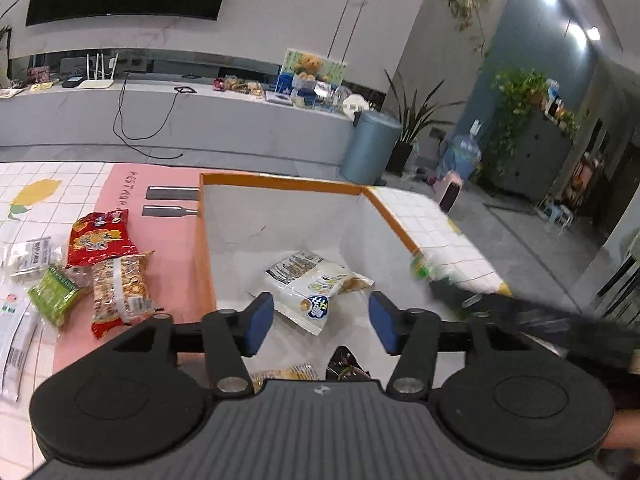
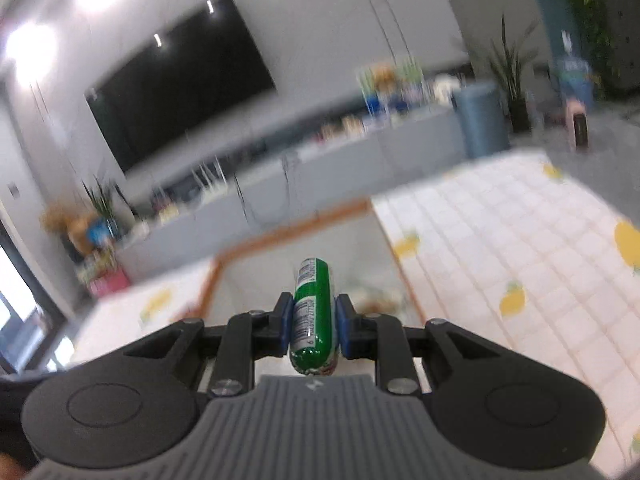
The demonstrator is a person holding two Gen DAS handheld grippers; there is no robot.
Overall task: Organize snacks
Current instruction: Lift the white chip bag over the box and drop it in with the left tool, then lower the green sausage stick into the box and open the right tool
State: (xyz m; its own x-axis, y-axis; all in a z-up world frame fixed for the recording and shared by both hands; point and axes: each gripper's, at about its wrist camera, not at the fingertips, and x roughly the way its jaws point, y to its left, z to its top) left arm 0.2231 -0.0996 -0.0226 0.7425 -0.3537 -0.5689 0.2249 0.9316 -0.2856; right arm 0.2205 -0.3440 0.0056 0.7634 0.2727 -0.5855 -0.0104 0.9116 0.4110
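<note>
An orange-rimmed box with a white inside stands on the tiled tablecloth. In it lies a white snack pack. My left gripper hangs open over the box's near part, with nothing pressed between its blue pads. A yellow pack and a dark pack show just under it. My right gripper is shut on a green sausage-shaped snack, held over the box. In the left wrist view that snack is a blur at the box's right wall.
Left of the box lie loose snacks on the pink mat: a red pack, a clear cracker pack, a green pack and white packs. The table's far right edge drops to the floor.
</note>
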